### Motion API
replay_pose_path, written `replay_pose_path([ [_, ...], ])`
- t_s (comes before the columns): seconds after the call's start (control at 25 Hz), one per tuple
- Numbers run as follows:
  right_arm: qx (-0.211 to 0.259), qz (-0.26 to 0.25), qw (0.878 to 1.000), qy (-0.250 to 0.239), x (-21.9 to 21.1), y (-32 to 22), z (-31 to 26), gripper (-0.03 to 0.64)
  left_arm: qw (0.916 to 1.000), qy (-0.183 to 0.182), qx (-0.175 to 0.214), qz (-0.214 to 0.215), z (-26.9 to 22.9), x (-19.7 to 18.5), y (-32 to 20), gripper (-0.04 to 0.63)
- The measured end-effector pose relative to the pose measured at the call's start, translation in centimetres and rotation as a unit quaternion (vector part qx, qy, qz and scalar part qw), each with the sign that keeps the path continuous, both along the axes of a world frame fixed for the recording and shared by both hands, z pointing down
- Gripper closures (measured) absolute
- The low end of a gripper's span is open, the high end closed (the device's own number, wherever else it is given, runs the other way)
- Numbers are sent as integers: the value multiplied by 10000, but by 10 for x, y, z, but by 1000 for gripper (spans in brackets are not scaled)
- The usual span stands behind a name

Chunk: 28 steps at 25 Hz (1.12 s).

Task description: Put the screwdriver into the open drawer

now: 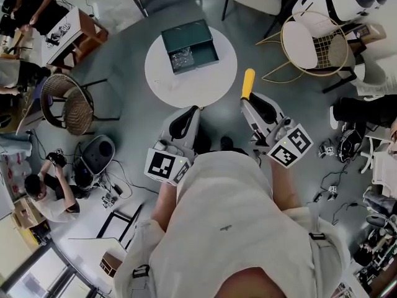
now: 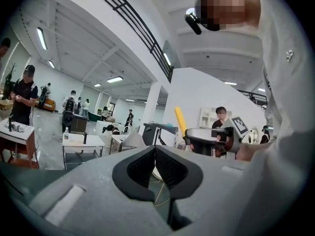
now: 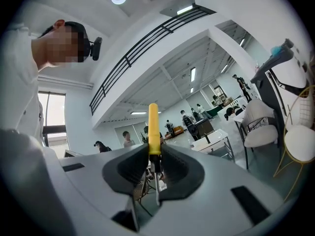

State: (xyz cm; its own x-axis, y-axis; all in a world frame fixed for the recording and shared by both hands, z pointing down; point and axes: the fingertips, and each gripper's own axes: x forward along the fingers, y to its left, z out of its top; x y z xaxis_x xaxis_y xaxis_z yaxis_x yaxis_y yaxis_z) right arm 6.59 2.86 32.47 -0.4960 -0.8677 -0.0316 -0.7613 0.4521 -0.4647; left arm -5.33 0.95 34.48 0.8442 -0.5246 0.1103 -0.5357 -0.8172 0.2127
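The screwdriver (image 1: pixel 248 82) has a yellow handle that sticks up out of my right gripper (image 1: pixel 250 99), which is shut on it near the round table's right edge. In the right gripper view the yellow screwdriver (image 3: pixel 153 129) stands between the closed jaws of the right gripper (image 3: pixel 154 157), its metal shaft running down behind them. My left gripper (image 1: pixel 188 118) hangs at the table's near edge with its jaws together and nothing between them. The dark green open drawer (image 1: pixel 189 46) lies on the white round table (image 1: pixel 167 82), holding some small shiny bits. From the left gripper (image 2: pixel 155 166) view the screwdriver (image 2: pixel 180 121) shows to the right.
Wire chairs with white cushions (image 1: pixel 308 44) stand right of the table, and a wicker chair (image 1: pixel 68 102) stands to its left. Seated people (image 1: pixel 43 191) and cables occupy the floor at left. A wooden desk (image 1: pixel 68 33) is at the far left.
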Motion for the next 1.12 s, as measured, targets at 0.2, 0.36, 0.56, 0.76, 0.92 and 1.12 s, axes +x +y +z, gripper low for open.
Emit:
replay_pose_path([
  [0.2, 16, 79, 9999, 100, -22, -23, -6, 532, 9999, 117, 18, 42, -2, -22, -28, 584],
  [0.36, 7, 165, 9997, 191, -44, -42, -6, 532, 9998, 175, -21, 119, 3, -44, -47, 584],
  [0.56, -100, 338, 9990, 289, -51, -52, 1, 532, 9996, 135, -109, 244, 13, -54, -61, 584],
  [0.76, -225, 399, 9978, 477, -50, -50, 5, 532, 9995, 92, -185, 245, 19, -58, -71, 584],
  [0.92, -352, 398, 9967, 622, -48, -52, 15, 532, 9996, 139, -182, 187, 18, -59, -72, 584],
  [1.12, -366, 179, 9955, 857, -56, -83, 19, 532, 9998, -50, -194, 40, 26, -74, -80, 584],
])
